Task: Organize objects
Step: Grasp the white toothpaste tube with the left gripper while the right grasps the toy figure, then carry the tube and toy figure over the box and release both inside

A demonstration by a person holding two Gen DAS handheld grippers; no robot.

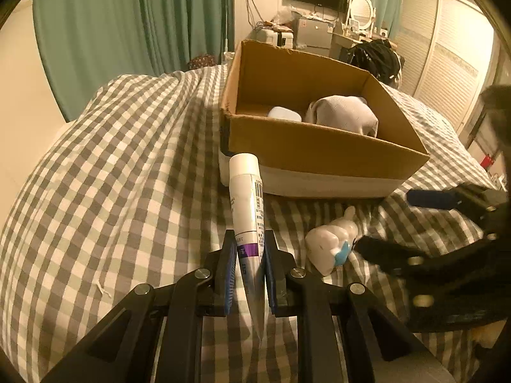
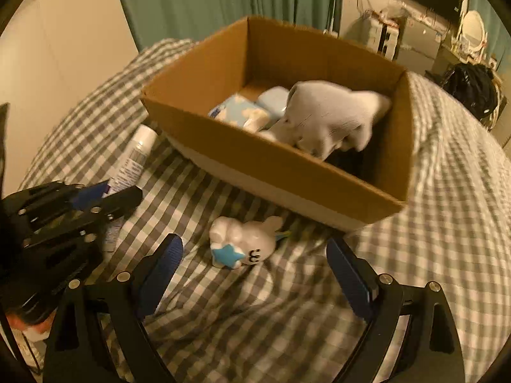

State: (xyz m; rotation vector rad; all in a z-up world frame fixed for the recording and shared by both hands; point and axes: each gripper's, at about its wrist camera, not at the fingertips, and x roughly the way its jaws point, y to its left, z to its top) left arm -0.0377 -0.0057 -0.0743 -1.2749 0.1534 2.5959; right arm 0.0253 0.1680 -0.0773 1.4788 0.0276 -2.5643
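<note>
In the left wrist view, the left gripper (image 1: 250, 249) was seen clamped on a tube (image 1: 247, 204) near its crimped tail, the white cap pointing toward 12 o'clock and ending just short of the box (image 1: 319, 150). The box sat on the checked bedspread (image 1: 127, 175), holding a grey cloth (image 1: 343, 115) and a pale case (image 1: 284, 115). A white toy (image 1: 332, 242) lay on the bedspread at 3 o'clock of the tube, and the right gripper (image 1: 383, 223) was seen beyond it, jaws apart.

In the right wrist view, the right gripper (image 2: 254, 255) was held wide apart, with the toy (image 2: 246, 244) lying between and just ahead of its fingertips, near the box (image 2: 287, 166) wall. The box lay at 12 o'clock; inside it a blue packet (image 2: 242, 113) was seen beside the cloth (image 2: 332, 118). The tube (image 2: 134, 156) and the left gripper (image 2: 105, 194) were seen at 9 o'clock.

Judged from this, the tube was due to be lifted into the box. The cap should be raised above the near wall before being carried forward, since the grip near the tail would let the tube droop or swing. Release would best be made over the bare floor at the box's 10 o'clock corner. The toy's rounded body would probably be best gripped across its middle.
</note>
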